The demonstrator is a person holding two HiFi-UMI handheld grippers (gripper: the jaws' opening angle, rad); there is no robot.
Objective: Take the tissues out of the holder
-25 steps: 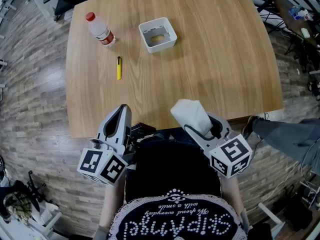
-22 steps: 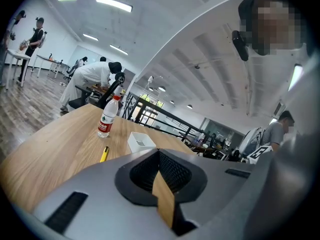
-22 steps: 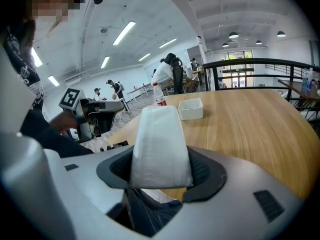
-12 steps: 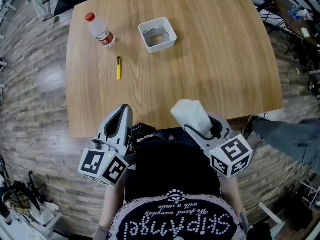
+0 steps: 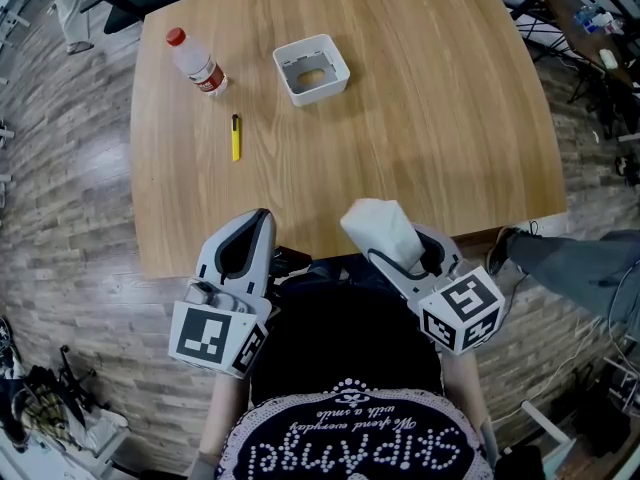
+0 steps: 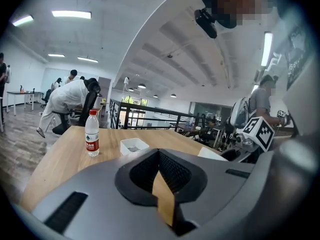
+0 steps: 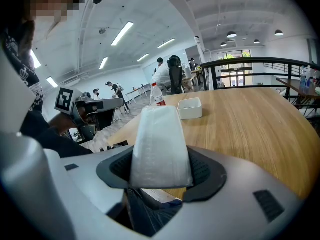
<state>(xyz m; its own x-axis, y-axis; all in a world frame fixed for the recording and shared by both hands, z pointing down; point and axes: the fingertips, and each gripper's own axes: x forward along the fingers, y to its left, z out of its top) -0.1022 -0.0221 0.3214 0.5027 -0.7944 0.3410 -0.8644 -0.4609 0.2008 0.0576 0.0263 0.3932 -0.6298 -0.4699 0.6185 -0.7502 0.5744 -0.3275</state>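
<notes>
My right gripper [image 5: 405, 253] is shut on a white pack of tissues [image 5: 380, 230], held over the table's near edge in front of the person's body. In the right gripper view the tissue pack [image 7: 160, 144] stands up between the jaws of the right gripper [image 7: 160, 176] and hides the gap. The white square holder [image 5: 335, 56] sits far off on the table, also seen as the holder [image 7: 190, 109] and the holder [image 6: 134, 145]. My left gripper [image 5: 262, 215] is shut with nothing in it, its tips meeting at the table's near edge; in its own view the left gripper [image 6: 159, 151] shows only table between the pads.
A plastic water bottle [image 5: 196, 64] with a red cap lies left of the holder, and a yellow pen [image 5: 236, 138] lies below it. The round wooden table [image 5: 430, 138] ends just ahead of both grippers. Cables and stands lie on the floor at right.
The left gripper has rolled about its own axis and shifted slightly right and toward the table. The right gripper and the tissue pack have not moved.
</notes>
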